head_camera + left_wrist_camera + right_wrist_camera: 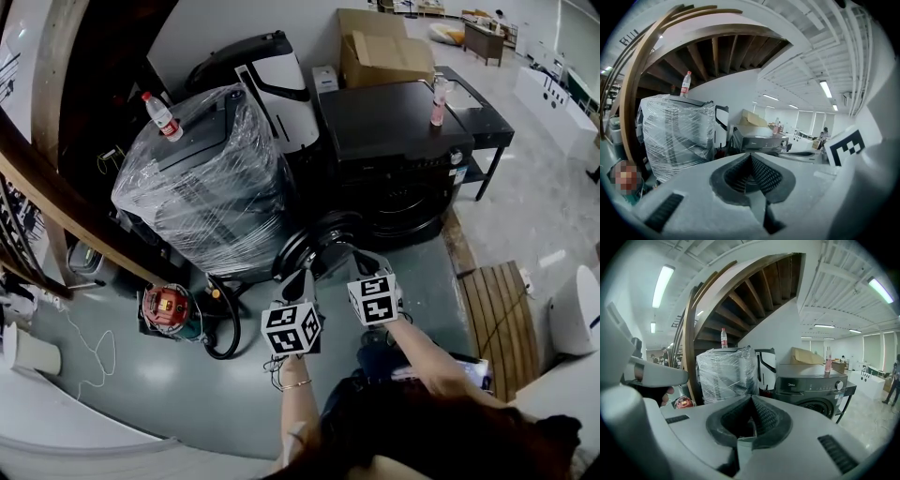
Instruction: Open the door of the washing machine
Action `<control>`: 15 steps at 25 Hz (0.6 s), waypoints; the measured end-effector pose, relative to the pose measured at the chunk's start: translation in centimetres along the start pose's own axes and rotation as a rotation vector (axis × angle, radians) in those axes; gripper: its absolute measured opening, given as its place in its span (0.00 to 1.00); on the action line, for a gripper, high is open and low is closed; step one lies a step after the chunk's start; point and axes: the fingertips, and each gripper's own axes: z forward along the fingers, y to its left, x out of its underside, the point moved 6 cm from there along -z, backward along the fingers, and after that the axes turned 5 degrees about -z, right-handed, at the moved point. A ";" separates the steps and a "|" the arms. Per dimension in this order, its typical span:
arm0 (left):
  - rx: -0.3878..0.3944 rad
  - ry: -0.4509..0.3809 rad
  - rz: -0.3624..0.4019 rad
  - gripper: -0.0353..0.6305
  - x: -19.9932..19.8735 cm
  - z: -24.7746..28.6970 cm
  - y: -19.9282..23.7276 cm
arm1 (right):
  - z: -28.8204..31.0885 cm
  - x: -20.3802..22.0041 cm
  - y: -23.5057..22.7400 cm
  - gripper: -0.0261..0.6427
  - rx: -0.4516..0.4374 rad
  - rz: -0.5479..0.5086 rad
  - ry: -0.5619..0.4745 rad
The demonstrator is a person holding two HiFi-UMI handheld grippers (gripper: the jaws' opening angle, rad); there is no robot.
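The dark grey washing machine [394, 127] stands at the back right of the head view, with its drum opening [412, 214] facing me. Its round door [322, 246] seems to be swung out to the left, just beyond the grippers. My left gripper [305, 277] and right gripper [362, 256] hang side by side in front of it, above the floor, touching nothing. In the left gripper view the left gripper [750, 157] is shut and empty, with the washing machine [759, 139] ahead. The right gripper [751, 399] is shut and empty too, the washing machine [811, 389] to its right.
A plastic-wrapped appliance [202, 183] with a water bottle [161, 115] on top stands left of the machine. A pink bottle [438, 101] stands on the machine and a cardboard box [380, 52] behind it. A red tool [169, 307] and cables lie on the floor at left, a wooden pallet [502, 319] at right.
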 end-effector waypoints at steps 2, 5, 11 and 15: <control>0.012 -0.007 0.018 0.07 -0.4 0.3 -0.8 | -0.7 -0.4 -0.4 0.04 0.012 -0.004 -0.010; 0.024 -0.028 0.031 0.07 -1.2 0.5 -1.9 | -1.6 -0.9 -1.3 0.04 0.027 -0.015 -0.033; 0.032 -0.089 0.051 0.07 -2.9 0.5 -5.1 | -3.7 -1.1 -4.2 0.04 0.056 -0.056 -0.062; 0.026 -0.105 0.073 0.07 -3.4 0.4 -8.1 | -5.6 -1.6 -5.8 0.04 0.055 -0.083 -0.076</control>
